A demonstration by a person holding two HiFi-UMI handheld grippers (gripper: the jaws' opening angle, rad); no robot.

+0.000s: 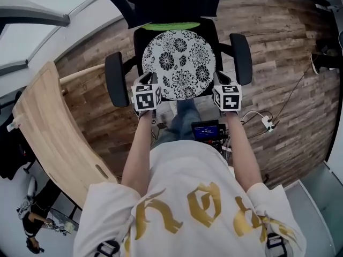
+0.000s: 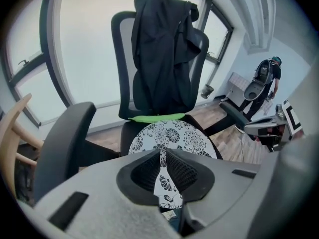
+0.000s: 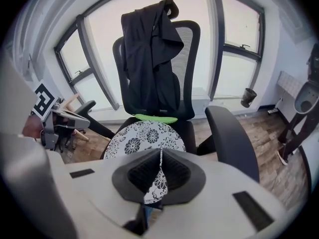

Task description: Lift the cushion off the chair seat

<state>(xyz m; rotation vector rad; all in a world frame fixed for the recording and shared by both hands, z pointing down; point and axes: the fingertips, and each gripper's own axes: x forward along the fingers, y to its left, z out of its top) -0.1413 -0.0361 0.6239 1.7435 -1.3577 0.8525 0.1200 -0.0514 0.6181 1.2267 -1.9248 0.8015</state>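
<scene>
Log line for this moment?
left gripper: jaws shut on cushion edge | right gripper: jaws shut on cushion edge | cushion over chair seat

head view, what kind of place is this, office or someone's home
Most likely an office or workroom: a black mesh-backed office chair with armrests, a dark jacket hung over its back, tall dark-framed windows behind it, and a wood-plank floor with a white plug and cable lying loose.
</scene>
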